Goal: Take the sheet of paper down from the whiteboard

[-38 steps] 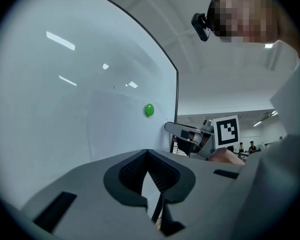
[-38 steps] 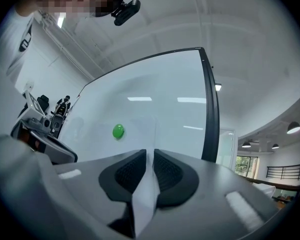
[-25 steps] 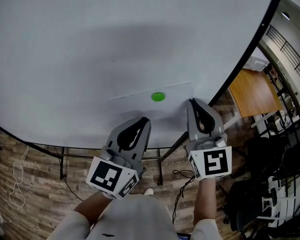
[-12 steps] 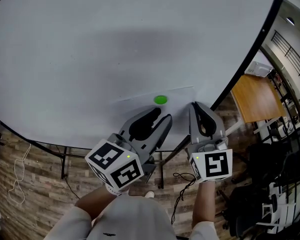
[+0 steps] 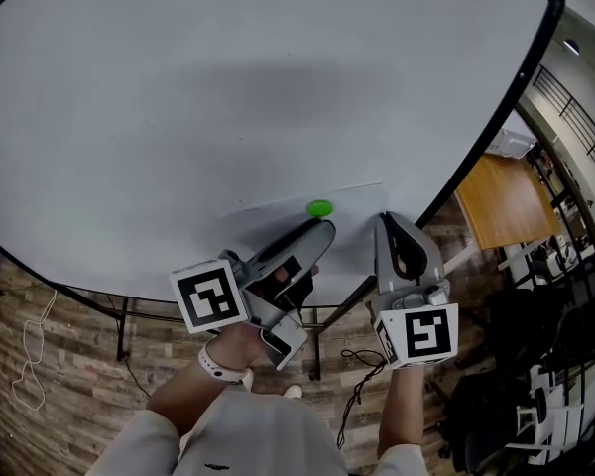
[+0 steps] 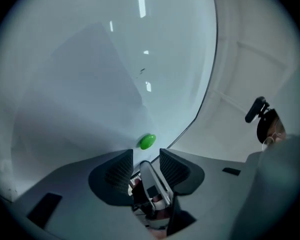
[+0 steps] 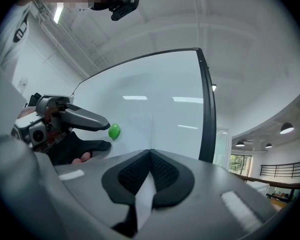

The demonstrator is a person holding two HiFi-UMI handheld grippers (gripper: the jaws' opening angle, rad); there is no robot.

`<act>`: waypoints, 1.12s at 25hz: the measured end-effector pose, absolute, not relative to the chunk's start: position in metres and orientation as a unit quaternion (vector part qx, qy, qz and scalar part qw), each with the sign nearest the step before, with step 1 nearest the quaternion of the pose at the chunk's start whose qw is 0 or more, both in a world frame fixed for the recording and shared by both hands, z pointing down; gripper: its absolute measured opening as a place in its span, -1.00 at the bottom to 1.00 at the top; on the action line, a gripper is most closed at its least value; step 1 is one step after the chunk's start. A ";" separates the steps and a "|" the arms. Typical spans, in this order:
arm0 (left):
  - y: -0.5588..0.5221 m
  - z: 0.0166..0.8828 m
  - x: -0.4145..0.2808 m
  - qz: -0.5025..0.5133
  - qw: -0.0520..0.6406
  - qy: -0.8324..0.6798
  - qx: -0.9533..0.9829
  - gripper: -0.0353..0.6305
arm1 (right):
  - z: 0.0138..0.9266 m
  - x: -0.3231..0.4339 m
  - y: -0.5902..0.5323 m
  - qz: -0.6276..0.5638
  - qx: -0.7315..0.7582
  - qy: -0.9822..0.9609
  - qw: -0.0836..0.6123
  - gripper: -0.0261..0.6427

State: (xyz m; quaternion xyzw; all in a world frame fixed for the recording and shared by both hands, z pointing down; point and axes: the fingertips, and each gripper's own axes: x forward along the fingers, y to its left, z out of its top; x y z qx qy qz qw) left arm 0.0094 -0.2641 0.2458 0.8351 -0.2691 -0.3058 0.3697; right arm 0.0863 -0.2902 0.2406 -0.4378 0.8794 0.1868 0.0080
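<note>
Head view | rectangular white paper sheet (image 5: 258,228) flat on large glossy whiteboard (image 5: 228,87), pinned by round green magnet (image 5: 319,208) near its upper edge | right gripper (image 7: 150,154): jaws pinched together on sheet's right edge | left gripper (image 5: 319,248): tipped sideways, jaws wide after just opening, nothing between pads, tips just near-left of magnet

Head view looks down on whiteboard (image 5: 228,87); both gripper views, close, share green magnet (image 6: 147,141).

Sheet of paper (image 5: 263,224) lower edge behind left tongs (image 5: 319,249); whiteboard (image 5: 228,87) top cut off.
</note>
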 end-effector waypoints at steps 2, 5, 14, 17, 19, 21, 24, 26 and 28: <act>-0.266 0.246 0.009 -0.320 0.389 -0.254 0.825 -0.41 | 0.241 0.087 -0.292 0.187 -0.441 0.878 0.004 -0.89; -0.270 0.244 0.007 -0.338 0.415 -0.236 0.811 -0.41 | 0.242 0.086 -0.295 0.187 -0.446 0.875 -0.002 -0.89; -0.276 0.233 0.005 -0.395 0.511 -0.152 0.748 -0.30 | 0.243 0.083 -0.299 0.183 -0.456 0.871 -0.009 -0.89; -0.281 0.234 0.003 -0.404 0.541 -0.136 0.725 -0.29 | 0.243 0.081 -0.301 0.184 -0.458 0.869 -0.011 -0.89; -0.276 0.234 0.006 -0.407 0.554 -0.130 0.715 -0.29 | 0.242 0.085 -0.296 0.183 -0.460 0.869 -0.009 -0.89; -0.276 0.235 0.007 -0.407 0.563 -0.124 0.708 -0.30 | 0.241 0.087 -0.294 0.182 -0.461 0.869 -0.007 -0.89; -0.278 0.235 0.007 -0.405 0.580 -0.112 0.698 -0.30 | 0.241 0.087 -0.295 0.180 -0.466 0.866 -0.008 -0.89; -0.277 0.235 0.007 -0.404 0.590 -0.106 0.691 -0.30 | 0.240 0.088 -0.295 0.179 -0.468 0.865 -0.007 -0.89; -0.278 0.237 0.008 -0.399 0.599 -0.105 0.686 -0.32 | 0.241 0.088 -0.295 0.180 -0.469 0.865 -0.007 -0.89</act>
